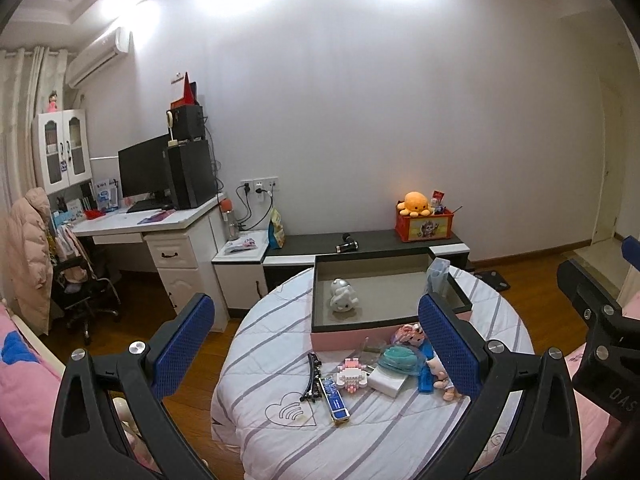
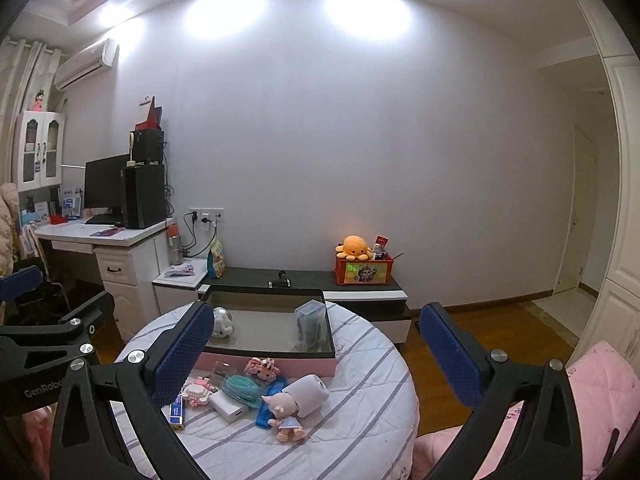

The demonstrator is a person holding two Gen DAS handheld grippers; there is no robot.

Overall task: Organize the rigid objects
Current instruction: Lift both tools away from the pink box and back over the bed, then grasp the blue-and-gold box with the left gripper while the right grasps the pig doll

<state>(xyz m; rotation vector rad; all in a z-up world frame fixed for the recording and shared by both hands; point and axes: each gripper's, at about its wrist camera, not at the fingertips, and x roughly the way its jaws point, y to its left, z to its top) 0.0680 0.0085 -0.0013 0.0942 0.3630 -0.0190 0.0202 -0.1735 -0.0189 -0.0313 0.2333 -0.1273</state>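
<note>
Left wrist view: the left gripper (image 1: 316, 344) hangs with jaws spread wide and empty above the round table (image 1: 256, 436); the right gripper (image 2: 316, 352) is likewise apart. Loose items cluster at lower centre of the frame, just before the pink box (image 1: 340, 338), which already holds a white figurine (image 1: 343, 295) and a clear case (image 1: 438, 278). Judged next step: pick one item at the cluster's edge (the blue tube (image 1: 335, 399) lies clear of its neighbours) and close across its narrow width.

Toy clutter (image 2: 256, 392) fronting box (image 2: 276, 360).
</note>
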